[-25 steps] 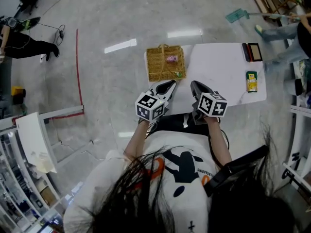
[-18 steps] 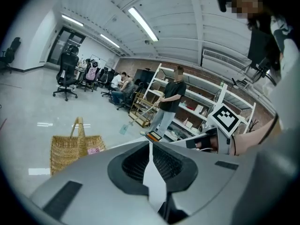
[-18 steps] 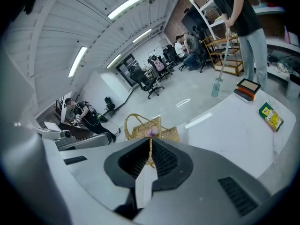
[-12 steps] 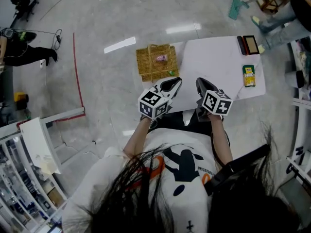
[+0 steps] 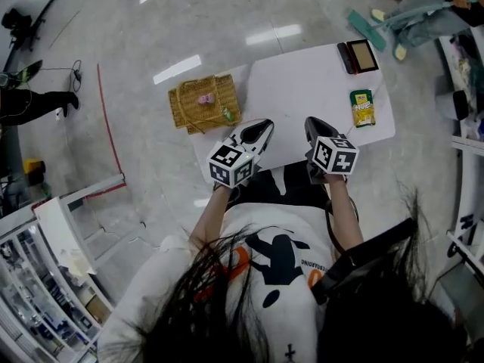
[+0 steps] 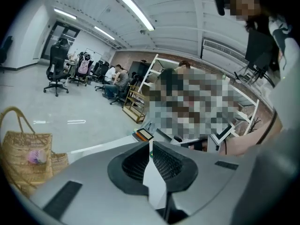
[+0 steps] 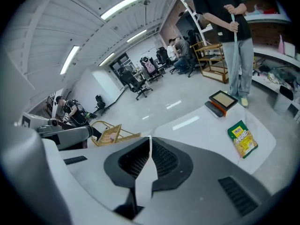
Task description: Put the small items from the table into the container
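Observation:
A woven basket [image 5: 204, 103] stands at the left end of the white table [image 5: 302, 89], with a pink item [image 5: 205, 98] and a small green item [image 5: 226, 114] in it. A yellow-green snack packet [image 5: 363, 108] lies near the table's right edge. My left gripper [image 5: 257, 130] and right gripper [image 5: 318, 127] hover side by side over the near edge, both shut and empty. The left gripper view has the basket [image 6: 23, 146] off to the left of the closed jaws [image 6: 150, 142]. Seen from the right gripper [image 7: 150, 137], the packet [image 7: 243, 138] lies to the right.
A flat orange-rimmed box [image 5: 362, 54] and a black case [image 5: 347, 57] sit at the table's far right corner. A person with a broom [image 7: 229, 32] stands just beyond that corner. White shelving [image 5: 60, 225] is on the floor at the left.
Both grippers have shifted to the right along the table's near edge, away from the basket. They stay shut and empty. The head view has swung, so the table sits further left.

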